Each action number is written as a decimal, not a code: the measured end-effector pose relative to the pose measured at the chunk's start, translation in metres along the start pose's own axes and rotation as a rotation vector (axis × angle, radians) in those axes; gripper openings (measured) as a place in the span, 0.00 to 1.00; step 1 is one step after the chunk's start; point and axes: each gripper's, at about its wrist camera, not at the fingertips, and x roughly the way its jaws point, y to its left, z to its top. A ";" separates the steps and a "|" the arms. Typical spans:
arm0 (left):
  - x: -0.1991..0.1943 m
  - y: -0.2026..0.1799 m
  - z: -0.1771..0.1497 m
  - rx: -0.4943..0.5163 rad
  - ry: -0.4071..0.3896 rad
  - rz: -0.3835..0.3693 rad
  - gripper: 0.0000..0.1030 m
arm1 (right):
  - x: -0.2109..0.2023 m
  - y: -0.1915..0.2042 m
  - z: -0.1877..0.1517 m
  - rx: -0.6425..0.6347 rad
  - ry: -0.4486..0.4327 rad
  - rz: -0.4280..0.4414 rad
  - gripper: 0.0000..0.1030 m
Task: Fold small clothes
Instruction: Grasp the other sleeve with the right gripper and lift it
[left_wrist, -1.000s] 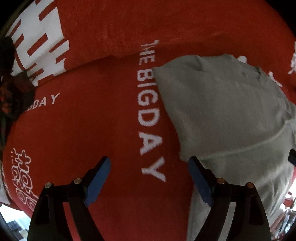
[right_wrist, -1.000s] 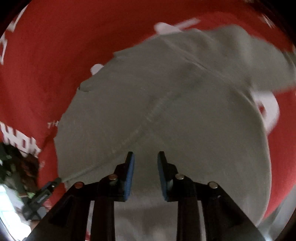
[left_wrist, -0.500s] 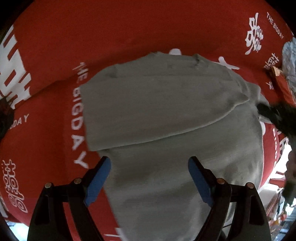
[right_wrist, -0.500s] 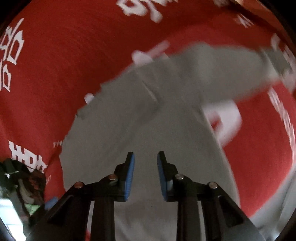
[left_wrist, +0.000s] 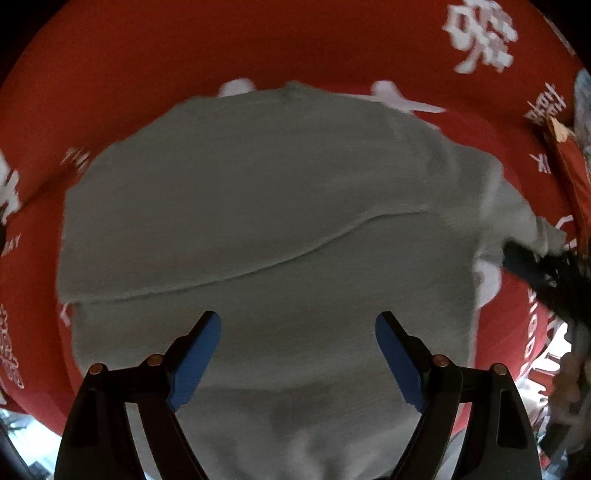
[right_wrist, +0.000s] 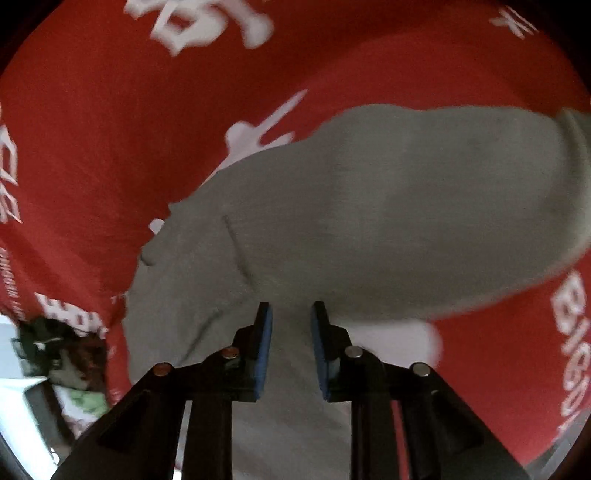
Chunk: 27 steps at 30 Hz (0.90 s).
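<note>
A red cloth printed with white characters and lettering (left_wrist: 332, 40) covers the tabletop and fills both views to their edges. On it lies a small grey knitted garment (left_wrist: 258, 192), spread out flat with one layer folded over another, so that a long curved hem line crosses its middle in the left wrist view. In the right wrist view the same grey garment (right_wrist: 388, 192) runs from the lower left up to the right edge, with a short seam visible near its left part.

The left gripper (left_wrist: 297, 350) hangs above the near part of the garment with its blue-padded jaws wide apart, holding nothing. The right gripper (right_wrist: 291, 343) is over the garment's lower edge, its jaws close together with a narrow gap; grey fabric shows in that gap, but whether they pinch it cannot be told. A dark, blurred tool shape (left_wrist: 546, 269) sits at the garment's right corner in the left wrist view.
</note>
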 end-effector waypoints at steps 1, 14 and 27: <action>0.001 -0.010 0.003 0.008 -0.004 -0.004 0.84 | -0.016 -0.026 0.000 0.060 -0.010 0.019 0.32; 0.029 -0.095 0.028 0.072 0.030 0.011 0.84 | -0.090 -0.197 0.001 0.546 -0.256 0.107 0.39; 0.046 -0.114 0.029 0.102 0.072 0.089 0.84 | -0.078 -0.216 0.020 0.712 -0.373 0.259 0.45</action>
